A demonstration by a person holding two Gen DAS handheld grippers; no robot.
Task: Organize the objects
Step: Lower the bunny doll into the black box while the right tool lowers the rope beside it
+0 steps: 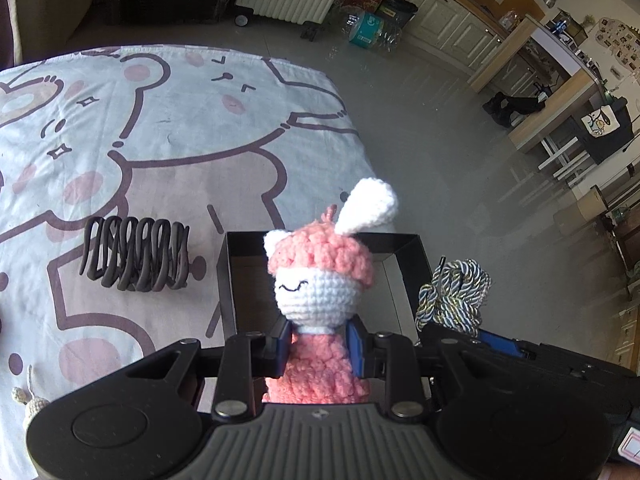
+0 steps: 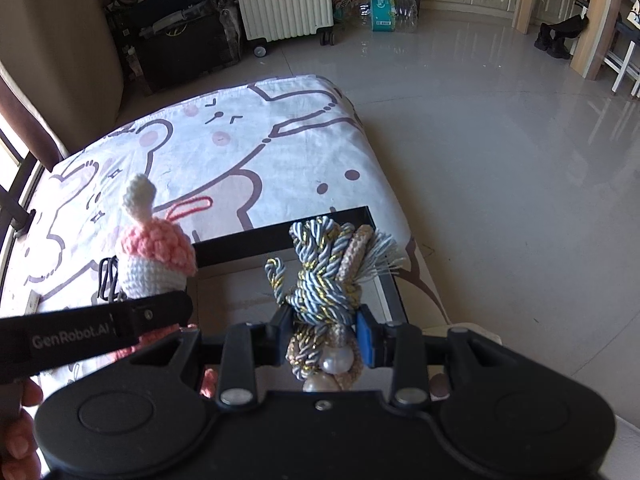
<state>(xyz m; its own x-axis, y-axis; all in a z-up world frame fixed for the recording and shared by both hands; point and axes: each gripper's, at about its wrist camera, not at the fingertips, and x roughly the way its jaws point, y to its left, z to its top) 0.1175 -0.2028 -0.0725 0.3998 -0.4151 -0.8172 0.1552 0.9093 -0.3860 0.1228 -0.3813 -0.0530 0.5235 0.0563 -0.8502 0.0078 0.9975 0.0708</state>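
Note:
My left gripper (image 1: 319,346) is shut on a pink and white crochet bunny doll (image 1: 320,276), held upright above a black open box (image 1: 236,272). The doll also shows in the right wrist view (image 2: 154,258). My right gripper (image 2: 325,334) is shut on a blue-gold twisted cord tassel with pearls (image 2: 324,284), held over the same box (image 2: 280,240). The tassel shows at the right of the left wrist view (image 1: 454,294). A black coiled hair claw (image 1: 136,256) lies on the cloth left of the box.
The table is covered by a cartoon bear cloth (image 1: 160,128). A small beige crochet piece (image 1: 30,402) lies at its left front. A pink loop (image 2: 190,206) lies on the cloth behind the doll. The table edge drops to a grey floor (image 2: 500,160) on the right.

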